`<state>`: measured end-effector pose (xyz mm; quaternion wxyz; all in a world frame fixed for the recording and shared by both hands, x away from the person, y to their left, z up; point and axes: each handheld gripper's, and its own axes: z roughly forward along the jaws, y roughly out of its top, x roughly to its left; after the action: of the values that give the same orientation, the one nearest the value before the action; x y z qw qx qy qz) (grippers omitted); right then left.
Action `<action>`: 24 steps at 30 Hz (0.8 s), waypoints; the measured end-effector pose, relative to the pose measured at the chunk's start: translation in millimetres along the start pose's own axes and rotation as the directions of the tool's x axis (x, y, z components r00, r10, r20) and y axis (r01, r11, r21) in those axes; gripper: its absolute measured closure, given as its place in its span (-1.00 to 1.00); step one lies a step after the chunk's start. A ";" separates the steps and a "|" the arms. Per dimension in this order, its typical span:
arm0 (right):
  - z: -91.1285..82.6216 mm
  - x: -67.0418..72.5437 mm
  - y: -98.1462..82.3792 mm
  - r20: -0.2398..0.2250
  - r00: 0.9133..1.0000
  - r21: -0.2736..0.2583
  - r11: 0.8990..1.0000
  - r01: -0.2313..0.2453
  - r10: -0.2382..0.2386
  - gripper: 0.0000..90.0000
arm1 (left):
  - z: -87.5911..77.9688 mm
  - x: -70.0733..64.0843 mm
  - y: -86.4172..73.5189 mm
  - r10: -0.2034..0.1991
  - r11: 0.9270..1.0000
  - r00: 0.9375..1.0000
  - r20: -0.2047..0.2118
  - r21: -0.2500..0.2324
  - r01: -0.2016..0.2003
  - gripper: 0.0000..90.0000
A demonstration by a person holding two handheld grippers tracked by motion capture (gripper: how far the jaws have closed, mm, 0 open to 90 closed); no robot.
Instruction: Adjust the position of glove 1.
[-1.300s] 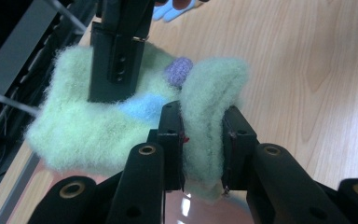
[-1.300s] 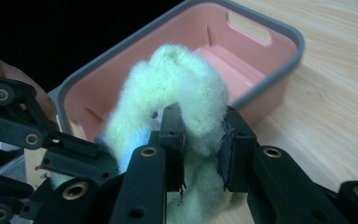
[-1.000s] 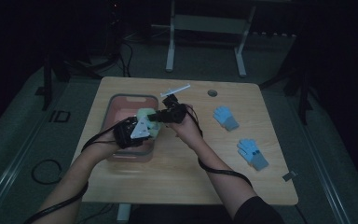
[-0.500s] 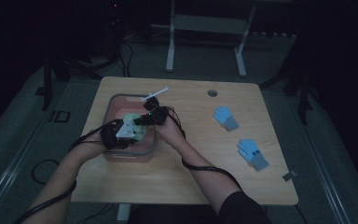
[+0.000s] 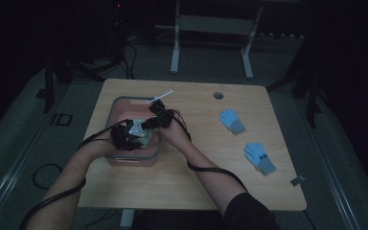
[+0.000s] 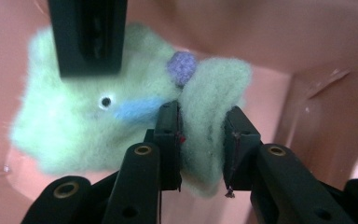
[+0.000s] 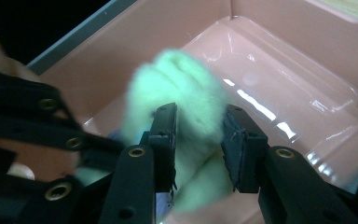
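Two grippers now sit low inside the pink plastic bin (image 5: 124, 160) at the table's left, where a second ago they held the pale green fuzzy plush toy (image 6: 98, 116) above its rim — so the toy has been carried down into the bin and looks close to being set on the floor. The left gripper (image 6: 203, 140) clamps a fold of the plush, its pads pressing the fluff from both sides. The right gripper (image 7: 198, 140) has just been opening; another limb of the plush sits between its jaws, and whether the pads still bite I cannot tell. That loosening suggests a release is beginning.

From above, both forearms reach in from the near edge and converge over the bin, the left gripper (image 5: 124, 136) nearer the person, the right gripper (image 5: 158, 117) beyond it, both angled downward. Two blue gloves (image 5: 247, 139) lie well apart on the wooden table (image 5: 196, 187).
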<state>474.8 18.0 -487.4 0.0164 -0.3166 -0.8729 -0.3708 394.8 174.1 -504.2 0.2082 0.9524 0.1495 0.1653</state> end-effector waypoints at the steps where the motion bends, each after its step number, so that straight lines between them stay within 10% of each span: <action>1: -2.5 -0.9 -1.0 -0.002 1.000 -0.008 1.000 -0.006 0.006 0.45 | 1.4 0.6 0.1 0.002 1.000 1.000 0.000 0.013 -0.002 0.55; 13: -32.1 0.2 -15.4 -0.028 0.999 -0.047 0.999 0.018 -0.020 0.40 | -12.8 0.7 4.1 -0.111 0.993 0.993 -0.037 -0.030 0.110 -0.10; 18: -49.0 1.5 -27.1 -0.033 0.998 -0.078 0.996 0.051 -0.054 0.41 | -30.5 -2.8 8.7 -0.225 0.967 0.974 0.001 -0.125 0.223 -0.11; 24: -72.9 0.8 -39.2 -0.018 0.996 -0.087 0.992 0.089 -0.091 0.36 | -42.2 -11.6 22.2 -0.232 0.948 0.972 0.038 -0.213 0.235 -0.11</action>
<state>437.0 -50.0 -459.3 -0.0045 -0.2734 -0.8693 -0.4118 373.2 165.4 -461.0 0.3295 0.9008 0.2408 0.1486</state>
